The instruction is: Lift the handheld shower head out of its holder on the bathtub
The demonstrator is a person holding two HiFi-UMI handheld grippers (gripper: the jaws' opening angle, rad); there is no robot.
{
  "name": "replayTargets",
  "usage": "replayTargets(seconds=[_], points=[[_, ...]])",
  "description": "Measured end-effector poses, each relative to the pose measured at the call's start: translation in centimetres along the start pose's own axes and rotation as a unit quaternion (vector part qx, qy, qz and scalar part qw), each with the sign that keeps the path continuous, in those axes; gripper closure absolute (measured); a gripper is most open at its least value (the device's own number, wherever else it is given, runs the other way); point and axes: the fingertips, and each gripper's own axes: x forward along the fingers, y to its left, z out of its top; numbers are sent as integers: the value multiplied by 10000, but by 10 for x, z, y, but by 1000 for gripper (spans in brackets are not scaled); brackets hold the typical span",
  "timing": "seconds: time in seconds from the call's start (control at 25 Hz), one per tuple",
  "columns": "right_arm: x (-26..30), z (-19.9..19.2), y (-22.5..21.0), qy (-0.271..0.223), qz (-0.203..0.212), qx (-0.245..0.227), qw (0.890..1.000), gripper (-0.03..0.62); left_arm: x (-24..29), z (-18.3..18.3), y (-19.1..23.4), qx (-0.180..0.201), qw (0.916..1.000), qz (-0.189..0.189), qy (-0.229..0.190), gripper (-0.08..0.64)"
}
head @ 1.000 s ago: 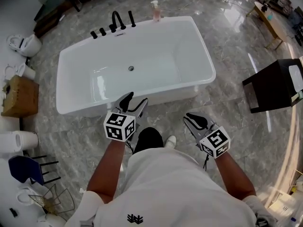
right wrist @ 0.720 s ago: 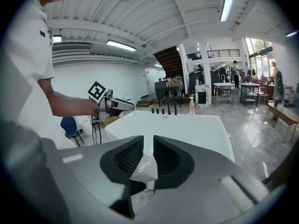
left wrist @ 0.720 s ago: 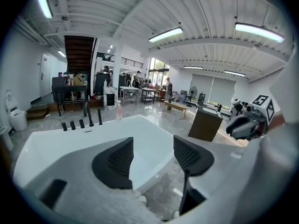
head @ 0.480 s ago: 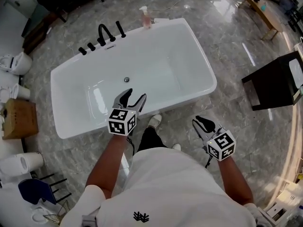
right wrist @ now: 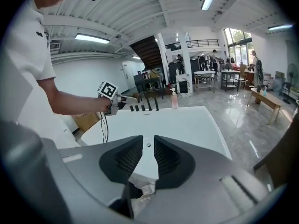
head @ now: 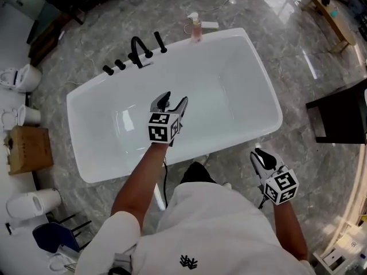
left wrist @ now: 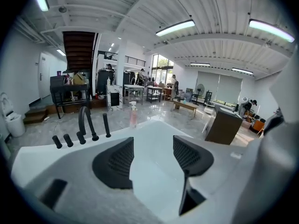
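Note:
The black handheld shower head (head: 160, 42) stands upright in its holder on the far rim of the white bathtub (head: 261, 99), right of the arched black spout (head: 137, 49) and the knobs (head: 114, 67). In the left gripper view it (left wrist: 106, 125) rises left of the jaws. My left gripper (head: 173, 99) hovers over the tub's inside, open and empty, well short of the shower head; its jaws (left wrist: 153, 146) stand wide apart. My right gripper (head: 258, 152) hangs outside the tub's near rim, with only a narrow gap (right wrist: 148, 141) and nothing held.
A pink pump bottle (head: 196, 27) stands on the tub's far rim right of the shower head. A dark cabinet (head: 341, 116) is at the right, toilets (head: 17, 79) and a cardboard box (head: 26, 148) at the left. The marble floor (head: 298, 44) surrounds the tub.
My left gripper has reached forward from the tub's near rim to over its inside, toward the fittings. The right gripper has dropped back towards my body. The person has stepped closer.

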Motion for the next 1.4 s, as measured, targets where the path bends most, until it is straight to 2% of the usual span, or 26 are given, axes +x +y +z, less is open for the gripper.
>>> replayTargets(seconds=[0.28, 0.76, 1.12, 1.4], points=[[50, 14, -16, 264, -233, 246, 9991, 505, 86, 14, 98, -87, 9992, 344, 164, 290], [102, 18, -31, 741, -261, 533, 9955, 505, 201, 23, 217, -45, 9936, 1011, 498, 290], [125, 7, -42, 1125, -254, 650, 9912, 505, 263, 20, 272, -90, 9908, 1194, 638, 291], [143, 3, -54, 1288, -253, 720, 9887, 505, 308, 26, 309, 104, 9877, 1377, 729, 291]])
